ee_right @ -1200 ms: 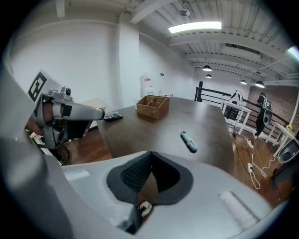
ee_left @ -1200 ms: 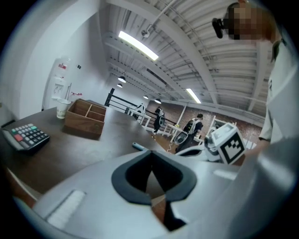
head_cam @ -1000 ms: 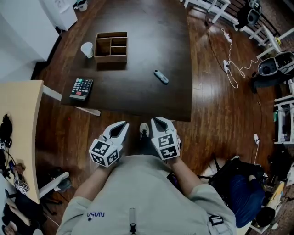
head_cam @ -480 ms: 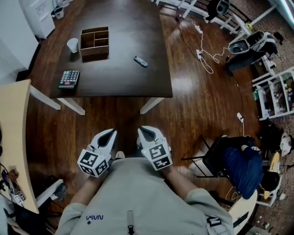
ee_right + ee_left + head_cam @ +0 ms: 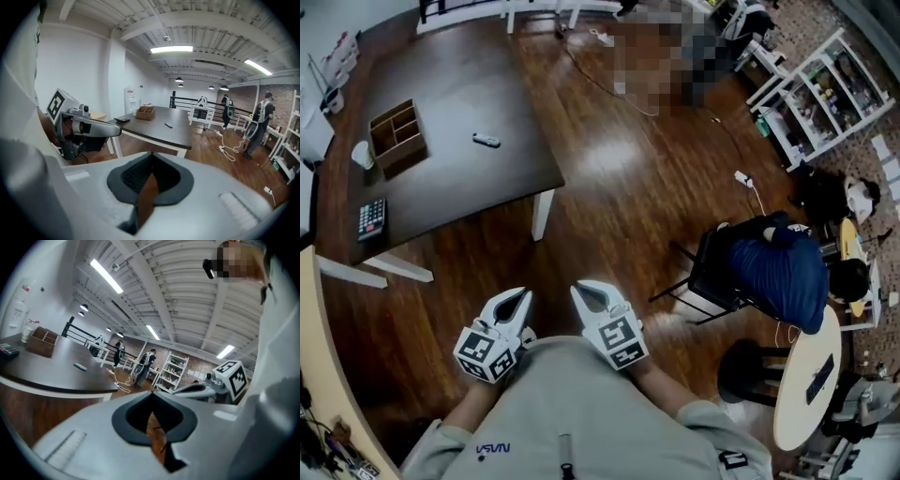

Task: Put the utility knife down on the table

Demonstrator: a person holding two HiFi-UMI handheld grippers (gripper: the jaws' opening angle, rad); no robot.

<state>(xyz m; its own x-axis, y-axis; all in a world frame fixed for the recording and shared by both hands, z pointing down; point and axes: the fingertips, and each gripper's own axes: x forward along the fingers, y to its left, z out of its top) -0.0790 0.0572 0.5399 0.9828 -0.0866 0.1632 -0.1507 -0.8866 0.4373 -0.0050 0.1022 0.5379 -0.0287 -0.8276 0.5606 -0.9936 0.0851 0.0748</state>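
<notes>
Dark table (image 5: 459, 202) | utility knife (image 5: 486, 141) mid-top, off edges | left tool (image 5: 523, 293), right tool (image 5: 577, 287) closed, empty, over floor (image 5: 609, 197)

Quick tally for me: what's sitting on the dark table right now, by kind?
Utility knife: 1
Wooden box: 1
White cup: 1
Calculator: 1
Total: 4
</notes>
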